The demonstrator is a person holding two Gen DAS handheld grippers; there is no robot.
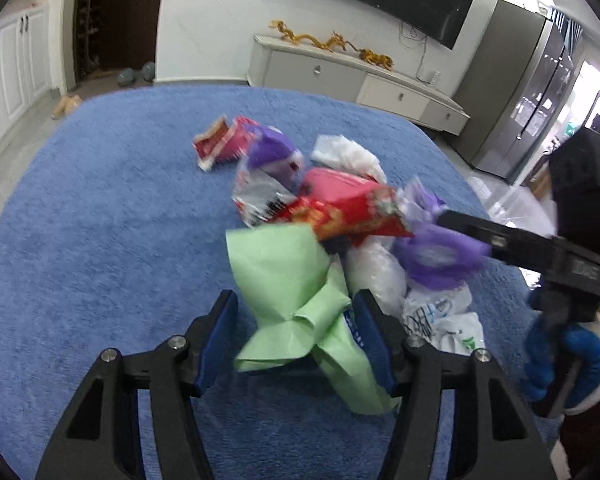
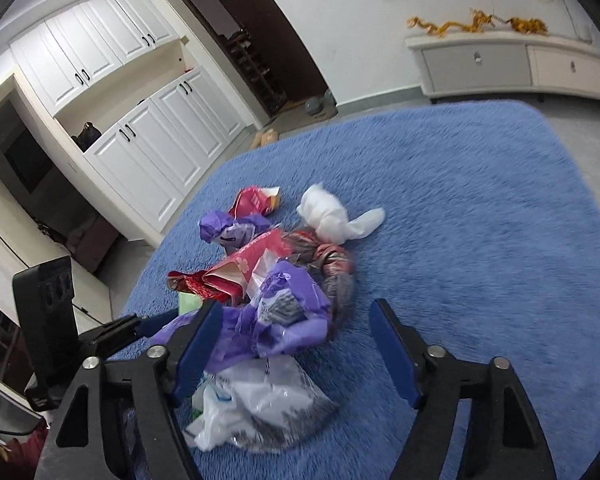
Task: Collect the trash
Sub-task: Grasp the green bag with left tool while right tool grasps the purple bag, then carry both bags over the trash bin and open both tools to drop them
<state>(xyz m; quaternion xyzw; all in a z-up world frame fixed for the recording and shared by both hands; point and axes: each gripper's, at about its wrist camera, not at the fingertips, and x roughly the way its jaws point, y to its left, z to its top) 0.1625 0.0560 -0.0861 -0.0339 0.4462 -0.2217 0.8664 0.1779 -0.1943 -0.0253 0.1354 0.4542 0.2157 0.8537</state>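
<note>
A heap of trash lies on a blue fluffy surface (image 1: 100,220). My left gripper (image 1: 295,298) is open around a crumpled light-green paper (image 1: 284,280); the paper lies against the right-hand pad, and a gap shows at the left-hand pad. My right gripper (image 2: 296,308) is open over a purple wrapper (image 2: 292,312), which brushes its left-hand pad and stays apart from the other. Below it lies a clear plastic bag (image 2: 260,400). In the left wrist view, one of the right gripper's fingers (image 1: 500,240) reaches the purple wrapper (image 1: 440,256).
More trash lies farther out: a red foil wrapper (image 1: 352,216), a pink pack (image 2: 256,200), a second purple wrapper (image 2: 228,232), a white tissue wad (image 2: 332,216). Beyond the blue surface stand a low TV cabinet (image 1: 340,76) and white cupboards (image 2: 160,140).
</note>
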